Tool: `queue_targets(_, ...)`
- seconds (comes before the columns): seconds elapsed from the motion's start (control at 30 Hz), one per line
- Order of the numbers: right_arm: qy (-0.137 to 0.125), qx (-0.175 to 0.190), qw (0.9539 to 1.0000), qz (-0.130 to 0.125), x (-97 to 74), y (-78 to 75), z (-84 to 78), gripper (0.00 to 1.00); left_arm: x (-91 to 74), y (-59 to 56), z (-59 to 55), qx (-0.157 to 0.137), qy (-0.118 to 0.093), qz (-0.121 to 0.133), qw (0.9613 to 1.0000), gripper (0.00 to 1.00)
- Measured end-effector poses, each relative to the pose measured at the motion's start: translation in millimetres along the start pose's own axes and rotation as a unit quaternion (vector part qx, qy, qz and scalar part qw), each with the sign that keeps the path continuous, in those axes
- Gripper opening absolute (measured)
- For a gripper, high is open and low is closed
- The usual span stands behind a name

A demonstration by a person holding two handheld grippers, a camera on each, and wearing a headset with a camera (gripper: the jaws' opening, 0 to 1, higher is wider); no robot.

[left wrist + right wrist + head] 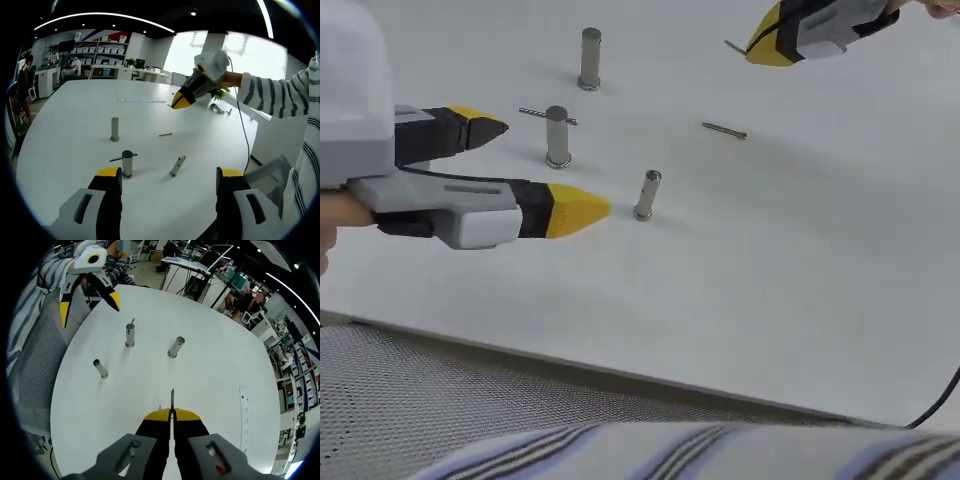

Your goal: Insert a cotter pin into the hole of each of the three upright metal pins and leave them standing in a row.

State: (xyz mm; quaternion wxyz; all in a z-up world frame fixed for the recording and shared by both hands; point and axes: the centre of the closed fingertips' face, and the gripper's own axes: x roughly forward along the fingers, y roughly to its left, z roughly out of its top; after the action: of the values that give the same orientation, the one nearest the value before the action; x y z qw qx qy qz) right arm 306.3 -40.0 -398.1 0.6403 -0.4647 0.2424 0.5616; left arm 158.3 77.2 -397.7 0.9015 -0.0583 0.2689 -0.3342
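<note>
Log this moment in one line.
left gripper: open, beside pins | right gripper: shut on cotter | middle pin: pinned | far pin, near pin: no cotter | loose cotter: on table

Yellow-tipped left gripper point(169, 172) and right gripper point(171, 413), silver pins point(557, 130), white table point(770, 280) (blue-striped sleeve point(720, 450))

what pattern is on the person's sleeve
Dark stripes on white. The sleeve shows best in the left gripper view.

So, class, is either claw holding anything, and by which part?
The right claw is shut on a cotter pin, gripped by one end, the rest sticking out past the tips. The left claw is open and empty.
</note>
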Motion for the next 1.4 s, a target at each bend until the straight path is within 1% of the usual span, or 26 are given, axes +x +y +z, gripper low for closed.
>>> queue_targets(0.03, -0.006, -0.003, 1.0000, -0.005, -2.3, 2.4, 3.1, 0.00, 2.4, -1.4, 2.7, 0.002, 0.000, -0.005, 1.0000, 0.74)
queue_targets(0.1, -0.010, -0.006, 0.9999, -0.010, -5.1, 5.6, 5.7, 0.00, 6.0, -2.8, 6.4, 0.006, 0.000, -0.010, 0.9999, 0.73)
queue_targets(0.2, -0.026, -0.011, 0.9994, -0.020, -9.8, 12.3, 12.7, 0.00, 13.9, -5.6, 15.1, 0.018, 0.001, -0.019, 0.9997, 0.73)
queue_targets(0.23, -0.027, -0.013, 0.9993, -0.022, -10.7, 14.3, 13.7, 0.00, 16.1, -6.3, 17.6, 0.021, 0.000, -0.021, 0.9995, 0.73)
queue_targets(0.3, -0.032, -0.017, 0.9989, -0.029, -13.5, 18.2, 16.7, 0.00, 23.3, -5.3, 21.6, 0.022, -0.003, -0.029, 0.9994, 0.71)
queue_targets(0.37, -0.036, -0.021, 0.9987, -0.031, -15.8, 23.1, 19.4, 0.00, 29.8, -7.0, 26.8, 0.021, -0.006, -0.035, 0.9991, 0.70)
queue_targets(0.5, -0.046, -0.031, 0.9976, -0.040, -21.2, 30.1, 26.4, 0.00, 42.0, -14.0, 37.6, 0.014, -0.012, -0.054, 0.9984, 0.67)
queue_targets(0.6, -0.055, -0.035, 0.9966, -0.050, -25.0, 35.8, 32.0, 0.00, 48.6, -16.2, 45.7, 0.013, -0.022, -0.064, 0.9976, 0.60)
queue_targets(0.67, -0.057, -0.039, 0.9960, -0.056, -25.3, 39.0, 33.5, 0.00, 52.3, -17.3, 49.9, 0.006, -0.026, -0.071, 0.9972, 0.57)
queue_targets(0.73, -0.061, -0.041, 0.9957, -0.058, -25.4, 42.2, 35.2, 0.00, 56.5, -19.6, 54.8, -0.004, -0.031, -0.080, 0.9963, 0.56)
queue_targets(0.77, -0.062, -0.040, 0.9956, -0.058, -25.3, 44.6, 36.3, 0.00, 58.8, -21.2, 56.4, -0.009, -0.030, -0.086, 0.9958, 0.54)
queue_targets(0.87, -0.066, -0.044, 0.9948, -0.063, -24.5, 49.8, 38.7, 0.00, 64.5, -23.9, 59.7, -0.017, -0.027, -0.097, 0.9947, 0.49)
queue_targets(0.93, -0.065, -0.050, 0.9943, -0.069, -23.2, 53.0, 39.1, 0.00, 67.6, -26.2, 61.2, -0.022, -0.024, -0.104, 0.9940, 0.47)
queue_targets(0.97, -0.065, -0.051, 0.9935, -0.079, -23.9, 51.7, 39.4, 0.00, 68.7, -26.9, 61.5, -0.023, -0.023, -0.106, 0.9938, 0.46)
queue_targets(1.03, -0.068, -0.048, 0.9932, -0.082, -25.3, 55.3, 41.1, 0.00, 71.5, -27.3, 62.8, -0.029, -0.023, -0.109, 0.9934, 0.42)
queue_targets(1.07, -0.070, -0.048, 0.9930, -0.083, -23.7, 54.6, 40.3, 0.00, 72.7, -28.5, 63.3, -0.036, -0.023, -0.113, 0.9927, 0.40)
queue_targets(1.13, -0.069, -0.053, 0.9923, -0.088, -26.5, 58.8, 43.2, 0.00, 74.9, -29.1, 64.1, -0.048, -0.023, -0.117, 0.9917, 0.36)
queue_targets(1.2, -0.071, -0.056, 0.9919, -0.089, -26.6, 62.4, 45.5, 0.00, 76.6, -30.0, 63.6, -0.053, -0.020, -0.120, 0.9912, 0.33)
queue_targets(1.4, -0.074, -0.067, 0.9907, -0.092, -25.4, 67.5, 50.5, 0.00, 77.5, -35.3, 61.8, -0.071, -0.010, -0.132, 0.9887, 0.21)
